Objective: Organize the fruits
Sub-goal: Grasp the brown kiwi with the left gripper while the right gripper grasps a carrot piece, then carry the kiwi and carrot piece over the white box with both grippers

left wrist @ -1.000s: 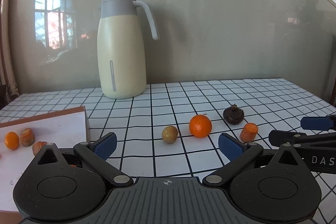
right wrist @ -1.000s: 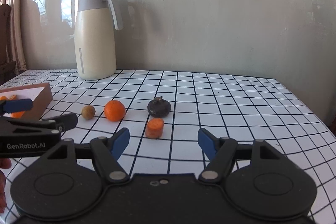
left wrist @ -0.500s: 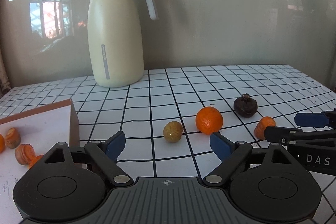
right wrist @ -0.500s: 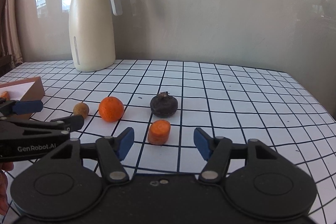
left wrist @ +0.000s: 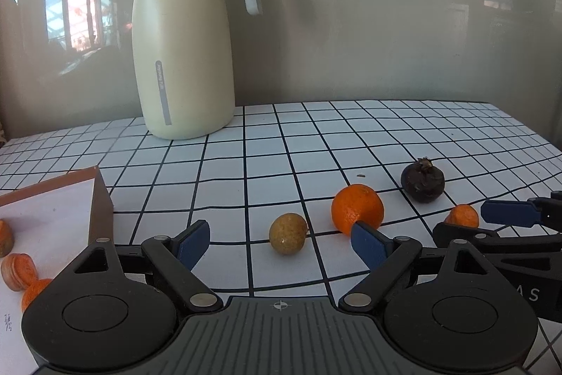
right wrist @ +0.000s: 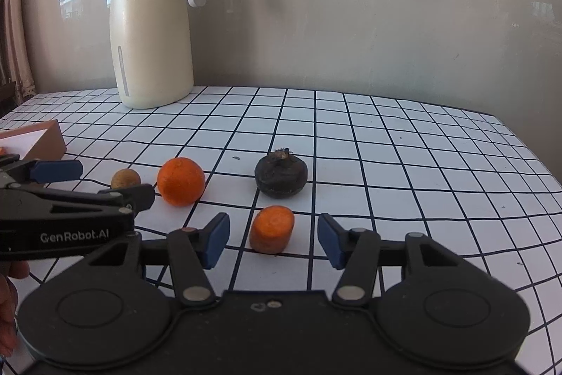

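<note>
Open grid-patterned white bench point(right wrist: 404, 164) is stretching rightward. The right hand-held gripper point(right wrist: 273, 239), pointing downward, is closing around an orange carrot chunk point(right wrist: 272, 229), pads not touching; the left hand-held gripper point(left wrist: 279, 239) is gaping wide.

Both grippers are matte black with blue finger pads point(right wrist: 215, 239). Silver rivets dot the linkages. White "GenRobot.AI" lettering marks the left gripper point(right wrist: 105, 188).
</note>
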The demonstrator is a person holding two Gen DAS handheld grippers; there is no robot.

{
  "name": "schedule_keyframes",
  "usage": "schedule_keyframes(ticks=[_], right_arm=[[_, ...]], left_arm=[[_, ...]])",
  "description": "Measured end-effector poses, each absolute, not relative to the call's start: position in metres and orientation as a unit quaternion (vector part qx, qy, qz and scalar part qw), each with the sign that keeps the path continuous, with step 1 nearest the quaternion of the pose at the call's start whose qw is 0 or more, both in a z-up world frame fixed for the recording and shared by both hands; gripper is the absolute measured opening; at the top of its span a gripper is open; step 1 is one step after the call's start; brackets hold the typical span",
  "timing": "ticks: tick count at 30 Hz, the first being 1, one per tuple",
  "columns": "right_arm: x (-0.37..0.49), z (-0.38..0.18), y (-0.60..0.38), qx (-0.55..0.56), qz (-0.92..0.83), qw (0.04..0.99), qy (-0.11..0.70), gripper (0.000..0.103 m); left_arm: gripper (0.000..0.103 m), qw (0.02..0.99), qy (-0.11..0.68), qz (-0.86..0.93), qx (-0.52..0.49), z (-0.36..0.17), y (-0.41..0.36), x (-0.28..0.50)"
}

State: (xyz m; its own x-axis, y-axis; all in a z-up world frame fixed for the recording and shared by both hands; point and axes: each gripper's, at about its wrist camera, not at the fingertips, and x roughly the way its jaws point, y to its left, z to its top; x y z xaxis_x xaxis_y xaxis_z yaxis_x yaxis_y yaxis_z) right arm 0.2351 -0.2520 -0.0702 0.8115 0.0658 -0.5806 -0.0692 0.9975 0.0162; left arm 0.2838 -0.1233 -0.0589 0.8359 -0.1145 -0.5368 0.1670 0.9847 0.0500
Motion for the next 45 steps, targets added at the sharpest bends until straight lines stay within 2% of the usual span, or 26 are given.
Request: schedule_keyframes(ticks=[9, 15, 17, 18, 45], right_arm=[[0.243, -0.072, -0.245, -0.012, 0.042, 0.949, 0.313, 0.04], [0.247, -0.072, -0.244, -0.014, 0.043, 0.946, 0.32, 0.019], [0.247, -0.072, -0.245, -0.009, 0.044, 0.946, 0.32, 0.019], [0.247, -0.072, -0.245, -0.009, 0.045, 0.946, 0.32, 0.019], [0.202, -0.054, -0.267, 0.013, 0.011, 0.955, 0.296, 0.019]], left_arm=[[0.073, 0.953, 0.292, -0.074, 0.04, -0.061, -0.124, 0.295], [0.045, 0.947, 0.308, -0.083, 0.037, -0.063, -0.126, 0.301], [0.03, 0.947, 0.306, -0.091, 0.043, -0.063, -0.128, 0.301], [0.028, 0.947, 0.305, -0.093, 0.046, -0.063, -0.129, 0.3], [0.027, 0.956, 0.266, -0.109, 0.061, -0.042, -0.137, 0.24]])
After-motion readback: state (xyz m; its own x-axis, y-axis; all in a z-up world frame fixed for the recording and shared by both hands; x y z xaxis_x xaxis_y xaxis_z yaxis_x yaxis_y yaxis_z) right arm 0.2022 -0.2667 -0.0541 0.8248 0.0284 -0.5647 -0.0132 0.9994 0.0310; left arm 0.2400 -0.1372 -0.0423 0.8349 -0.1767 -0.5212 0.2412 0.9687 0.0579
